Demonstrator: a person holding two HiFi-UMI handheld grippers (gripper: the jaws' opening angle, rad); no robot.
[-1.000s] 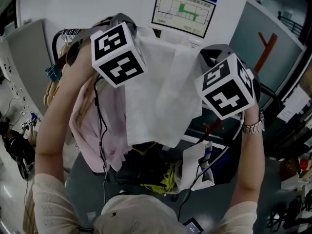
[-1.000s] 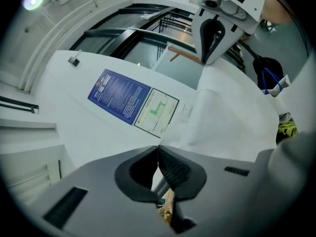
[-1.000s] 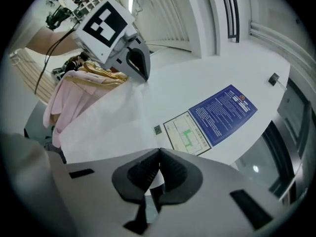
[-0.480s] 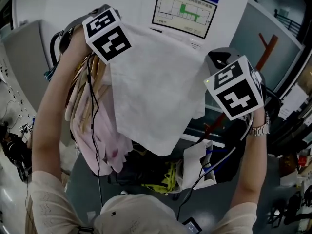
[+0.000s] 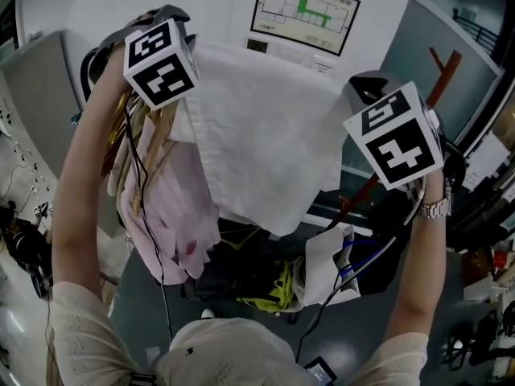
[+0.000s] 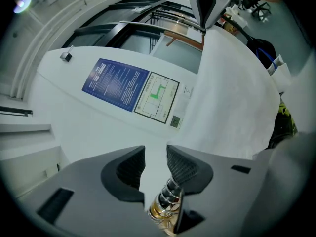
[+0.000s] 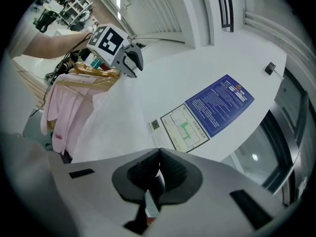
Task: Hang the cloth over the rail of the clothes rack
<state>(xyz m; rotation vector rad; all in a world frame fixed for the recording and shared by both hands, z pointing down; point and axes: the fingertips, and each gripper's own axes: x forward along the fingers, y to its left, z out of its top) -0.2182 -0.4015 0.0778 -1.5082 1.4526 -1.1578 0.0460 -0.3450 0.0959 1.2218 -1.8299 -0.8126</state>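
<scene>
both grippers are being held up high, arms raised, with the white cloth spreading between them as one wide sheet.

left gripper: jaws are standing apart and opening. the pads are not pressing on anything – only the pale wall is showing in the gap. the cloth's near edge is lying just beside the gripper's right-hand jaw, and from here i cannot tell whether it is touching it.

right gripper: jaws are closed together, pinching the cloth's other top corner; in the left gripper view the sheet is hanging straight down from its tips.

cloth: the top edge is running roughly level from one gripper to the other and the lower edge is dangling free, with one corner pointing down. it is hanging in front of the floor-plan sign on the wall. the rail itself is not readable under the fabric – i cannot say whether the cloth is resting on it.

on the left side, a pink garment is hanging just beside the cloth, from wooden hangers bunched close to the left gripper.
</scene>
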